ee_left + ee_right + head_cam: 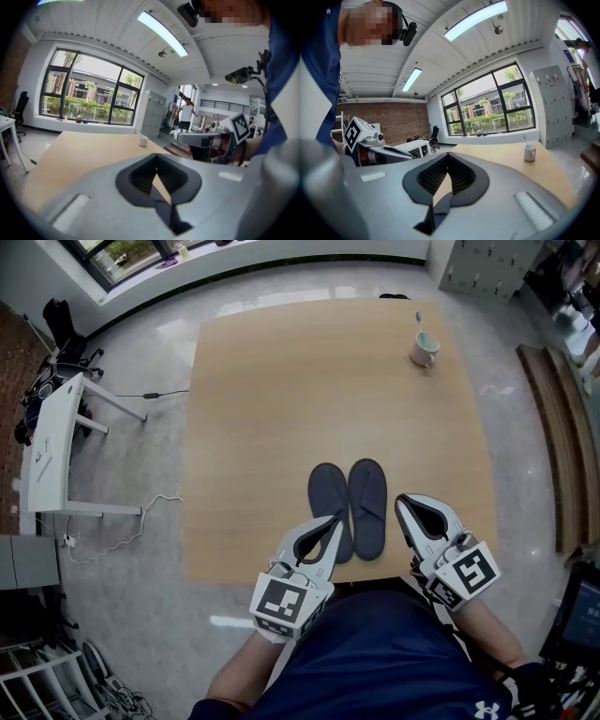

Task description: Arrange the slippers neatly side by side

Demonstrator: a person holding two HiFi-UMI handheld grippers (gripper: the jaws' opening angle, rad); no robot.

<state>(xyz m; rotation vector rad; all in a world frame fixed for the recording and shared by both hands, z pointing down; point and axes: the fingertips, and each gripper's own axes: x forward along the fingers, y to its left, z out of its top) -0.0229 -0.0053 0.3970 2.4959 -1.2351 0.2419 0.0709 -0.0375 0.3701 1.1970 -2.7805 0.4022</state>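
Dark slippers (367, 505) are laid side by side, touching, at 6 o'clock on the table (281, 409) | left gripper (330, 524) is clenched, empty, at 7 o'clock of them | right gripper (405, 505) is clenched, empty, at 4 o'clock | white logo (483, 709) is seen on shirt (375, 662)

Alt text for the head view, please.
Two dark slippers lie side by side at the near edge of a wooden table, with the left gripper and right gripper, both shut and empty, flanking them. A mug stands far right.

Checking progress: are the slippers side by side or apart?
Side by side: the slippers lie parallel, close together, on the table.
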